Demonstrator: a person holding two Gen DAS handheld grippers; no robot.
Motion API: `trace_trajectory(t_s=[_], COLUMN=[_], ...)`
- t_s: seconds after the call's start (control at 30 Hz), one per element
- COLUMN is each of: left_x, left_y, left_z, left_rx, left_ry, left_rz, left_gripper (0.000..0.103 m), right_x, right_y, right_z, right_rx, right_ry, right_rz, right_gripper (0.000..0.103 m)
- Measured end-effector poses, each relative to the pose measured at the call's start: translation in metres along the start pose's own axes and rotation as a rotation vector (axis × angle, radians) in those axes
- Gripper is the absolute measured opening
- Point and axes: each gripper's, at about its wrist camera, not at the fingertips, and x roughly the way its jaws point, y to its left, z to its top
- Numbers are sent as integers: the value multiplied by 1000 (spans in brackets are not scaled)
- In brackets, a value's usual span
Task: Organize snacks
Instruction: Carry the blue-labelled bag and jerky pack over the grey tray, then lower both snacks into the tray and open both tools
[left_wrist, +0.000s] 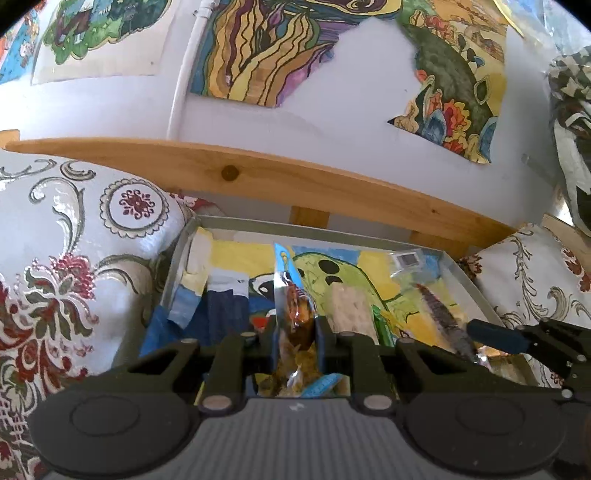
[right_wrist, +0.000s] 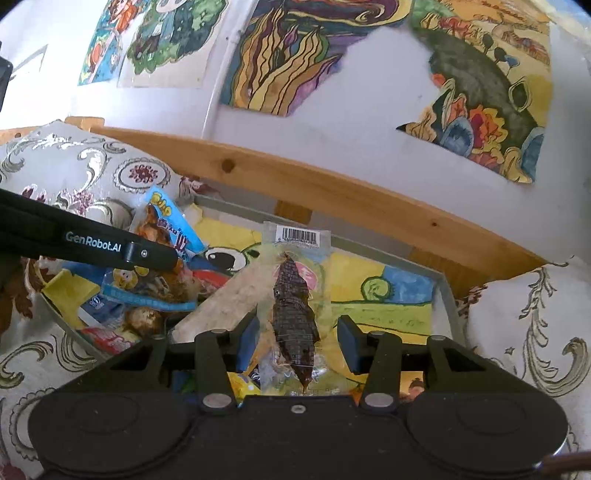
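Note:
A grey metal tray (left_wrist: 325, 229) lined with a painted sheet lies between cushions. My left gripper (left_wrist: 297, 334) is shut on a blue-edged snack packet (left_wrist: 295, 306) of brown pieces, held edge-on over the tray's left part. From the right wrist view the same blue packet (right_wrist: 166, 232) sits at the tip of the left gripper (right_wrist: 162, 256), above several other snack packs (right_wrist: 147, 295). My right gripper (right_wrist: 298, 341) stands open, and a clear packet with a dark dried strip (right_wrist: 295, 310) lies flat on the tray (right_wrist: 447, 295) between its fingers. That clear packet (left_wrist: 443, 317) lies beside a right-gripper finger (left_wrist: 495, 334).
Embroidered cushions flank the tray on the left (left_wrist: 74, 258) and right (left_wrist: 535, 280). A wooden rail (left_wrist: 258, 177) runs behind it, below a white wall with paintings (left_wrist: 266, 55). A camouflage-patterned object (left_wrist: 572, 129) hangs at the far right.

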Motion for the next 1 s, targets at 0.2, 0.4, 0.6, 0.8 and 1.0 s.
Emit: trace_trajectory(t_s=[0.2,0.4,0.6,0.8,1.0], left_x=[2,3,3,4,1], left_y=[5,6,5,3,6], left_z=[-2,-4,-5,-5,-7], left_rx=[-16,-17,-20,-11,-14], left_ry=[13,15,15,17,-7], left_rz=[3,8,8,22,59], left_gripper=[21,21,22,27,70], right_x=[7,10,12,12,8], right_y=[5,6,6,7,4], right_z=[-2,-4,-4,-4,-2], right_rx=[2,10,16,21,34], right_ry=[19,42,47,51,28], right_rz=[8,15,19,18,13], right_gripper=[48,49,49,50,65])
